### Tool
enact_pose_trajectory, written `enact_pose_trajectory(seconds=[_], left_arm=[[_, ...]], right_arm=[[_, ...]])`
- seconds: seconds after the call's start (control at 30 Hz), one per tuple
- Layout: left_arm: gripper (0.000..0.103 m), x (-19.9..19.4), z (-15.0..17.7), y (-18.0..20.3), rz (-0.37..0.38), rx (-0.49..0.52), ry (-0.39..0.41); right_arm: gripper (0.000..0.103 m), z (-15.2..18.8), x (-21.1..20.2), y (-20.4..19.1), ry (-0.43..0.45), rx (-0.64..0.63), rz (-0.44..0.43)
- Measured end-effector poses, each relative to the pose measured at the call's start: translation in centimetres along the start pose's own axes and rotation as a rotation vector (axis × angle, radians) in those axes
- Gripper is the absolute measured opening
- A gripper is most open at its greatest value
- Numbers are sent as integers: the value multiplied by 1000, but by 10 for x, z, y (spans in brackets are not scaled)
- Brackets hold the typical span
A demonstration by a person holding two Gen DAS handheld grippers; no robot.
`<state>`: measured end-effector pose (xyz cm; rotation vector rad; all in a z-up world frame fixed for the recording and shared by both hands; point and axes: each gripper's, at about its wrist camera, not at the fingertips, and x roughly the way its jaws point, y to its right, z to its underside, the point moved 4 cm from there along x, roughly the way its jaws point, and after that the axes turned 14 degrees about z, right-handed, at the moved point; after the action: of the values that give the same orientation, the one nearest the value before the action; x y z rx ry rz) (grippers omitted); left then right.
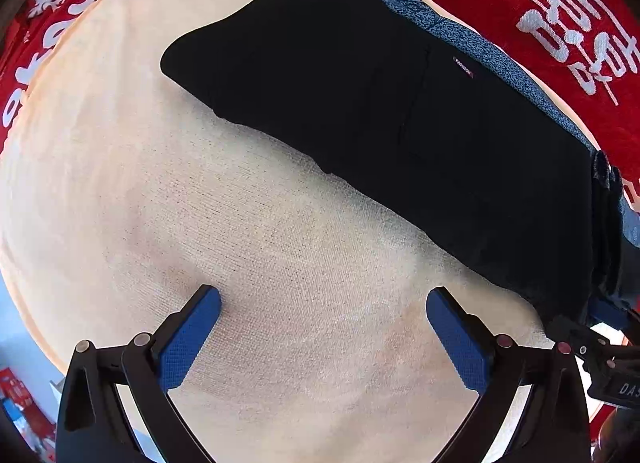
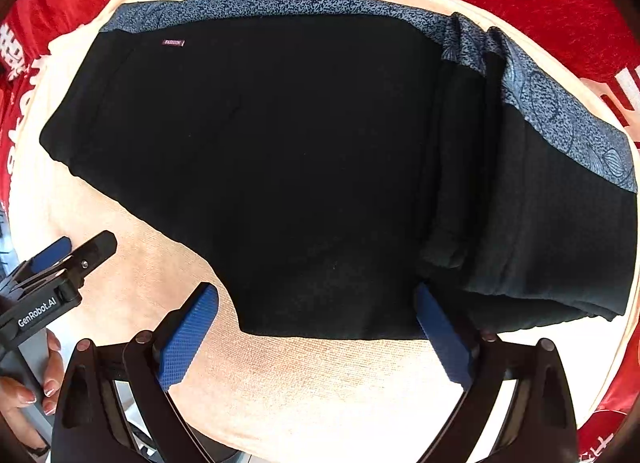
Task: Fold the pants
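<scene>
Black pants (image 2: 280, 167), folded with a blue patterned band along the far edge, lie on the cream towel (image 1: 280, 303). Your left gripper (image 1: 323, 299) hangs spread over bare towel; your right gripper (image 2: 318, 295) is spread wide, straddling the pants' near edge without pinching.

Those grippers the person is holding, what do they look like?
Each gripper, left and right, has two black angled fingers faced with textured blue pads, plus round metal pins. The left one's body carries white "GenRobot.AI" lettering. No sleeves show.
</scene>
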<state>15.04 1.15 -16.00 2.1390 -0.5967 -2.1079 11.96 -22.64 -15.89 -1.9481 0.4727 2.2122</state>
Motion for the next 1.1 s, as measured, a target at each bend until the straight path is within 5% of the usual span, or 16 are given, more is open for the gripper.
enact_pose_trajectory(seconds=[0.1,0.23,0.37,0.47,0.67,0.93,1.1], left_arm=[[103,-5,2,-3,4,10,-3],[103,-6,3,-6,15,6,-5],[103,-18,-3,-13,69,-25,10],[103,-35,-13,-25,127,-61,65],[103,-47,-39,-50,233,-105,111],[103,-37,-58,-57,578,-304,148],[103,-23,-70,-45,607,-298,167]], right_arm=[[99,0,-6,10,0,38,-21],[99,-7,-27,20,66,169,-214],[99,-4,-6,32,-18,270,-311],[99,-1,-2,36,-1,329,-370],[100,4,1,35,14,306,-363],[101,7,-1,34,40,262,-359],[101,7,0,35,43,264,-369]])
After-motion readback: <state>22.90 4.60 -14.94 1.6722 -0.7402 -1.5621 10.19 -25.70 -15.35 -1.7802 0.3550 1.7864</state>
